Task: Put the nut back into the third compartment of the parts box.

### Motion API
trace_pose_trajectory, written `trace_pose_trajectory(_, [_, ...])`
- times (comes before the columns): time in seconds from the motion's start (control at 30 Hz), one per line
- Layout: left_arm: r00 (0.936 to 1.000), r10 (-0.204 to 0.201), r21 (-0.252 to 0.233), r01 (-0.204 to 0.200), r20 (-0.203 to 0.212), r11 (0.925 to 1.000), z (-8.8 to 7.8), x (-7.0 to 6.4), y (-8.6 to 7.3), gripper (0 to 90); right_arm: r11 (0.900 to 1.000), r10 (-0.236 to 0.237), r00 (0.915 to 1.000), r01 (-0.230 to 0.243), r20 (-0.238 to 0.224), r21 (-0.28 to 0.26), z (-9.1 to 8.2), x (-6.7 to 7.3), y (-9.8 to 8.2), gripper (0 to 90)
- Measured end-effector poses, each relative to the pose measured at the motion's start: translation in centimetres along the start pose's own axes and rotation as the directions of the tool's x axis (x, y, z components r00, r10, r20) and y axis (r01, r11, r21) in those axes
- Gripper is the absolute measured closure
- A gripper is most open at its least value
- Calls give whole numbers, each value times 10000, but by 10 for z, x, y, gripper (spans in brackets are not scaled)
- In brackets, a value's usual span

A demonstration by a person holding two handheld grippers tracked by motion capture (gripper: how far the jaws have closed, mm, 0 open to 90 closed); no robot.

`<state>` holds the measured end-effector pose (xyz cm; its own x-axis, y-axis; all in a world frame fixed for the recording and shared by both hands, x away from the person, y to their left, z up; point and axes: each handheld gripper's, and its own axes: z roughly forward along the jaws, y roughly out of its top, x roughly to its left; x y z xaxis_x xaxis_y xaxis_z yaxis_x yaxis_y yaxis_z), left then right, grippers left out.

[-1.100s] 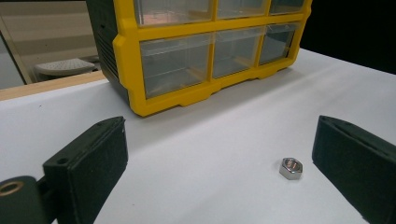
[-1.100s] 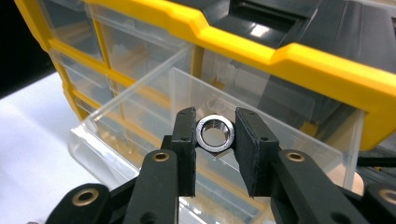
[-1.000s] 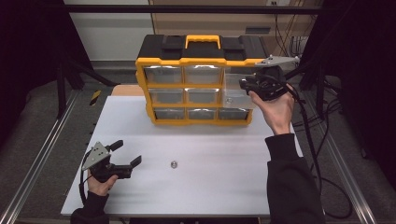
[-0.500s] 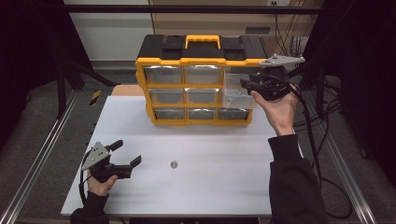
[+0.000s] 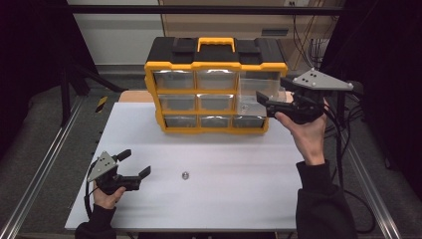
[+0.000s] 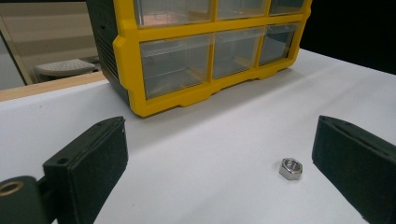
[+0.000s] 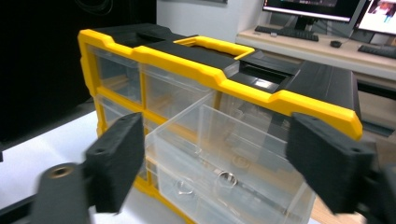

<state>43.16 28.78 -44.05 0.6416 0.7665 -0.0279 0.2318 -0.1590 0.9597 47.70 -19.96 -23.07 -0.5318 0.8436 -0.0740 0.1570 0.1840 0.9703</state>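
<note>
A yellow and black drawer organizer [image 5: 214, 64] stands at the back of the white table [image 5: 239, 199]. Its top right clear drawer [image 5: 251, 94] is pulled out. My right gripper [image 5: 266, 102] hovers just right of that drawer, and its jaws have just been opening with nothing pressed between them. In the right gripper view the open drawer [image 7: 224, 140] lies ahead of the spread jaws of my right gripper [image 7: 219, 163]. Small metal rings show through the clear plastic. My left gripper [image 5: 135, 163] rests open on the table, left of a steel nut [image 5: 185, 175]. The nut [image 6: 290, 168] lies just inside its right jaw.
The organizer [image 6: 187, 70] has several other clear drawers, all pushed in. Metal rails [image 5: 40, 174] run along both sides of the table. Cables hang behind the right gripper. Bare white table stretches between the nut and the organizer.
My right gripper has opened its jaws and drawn back to the right, away from the drawer front. The drawer stays pulled out. My left gripper has not moved.
</note>
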Motion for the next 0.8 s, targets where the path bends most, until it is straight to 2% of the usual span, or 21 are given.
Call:
trace_pose_trajectory(0.1, [10000,12,1,-12,8,10000,0,0,0,35,9999,74,10000,-74,-2,-110,-5,9,-6,71])
trace_pose_trajectory(0.17, [10000,19,3,-19,-1,10000,0,0,0,35,9995,110,9999,-113,-105,-287,-9,16,-13,62])
trace_pose_trajectory(0.27, [10000,23,8,-23,6,10000,0,0,0,35,9996,-2,9996,-6,-292,-282,-11,26,-23,48])
trace_pose_trajectory(0.37, [10000,22,6,-22,6,10000,0,0,0,35,9997,11,9977,-29,-681,-255,-11,39,-36,44])
trace_pose_trajectory(0.47, [10000,32,-2,-32,5,10000,0,-1,0,35,9997,48,9964,-67,-850,-230,-10,45,-43,46])
trace_pose_trajectory(0.57, [10000,44,11,-44,5,10000,0,-1,0,34,9992,362,9910,-378,-1292,-101,-5,52,-57,48])
trace_pose_trajectory(0.8, [10000,31,2,-31,13,10000,0,-1,0,35,9987,437,9872,-389,-1534,344,9,67,-82,47])
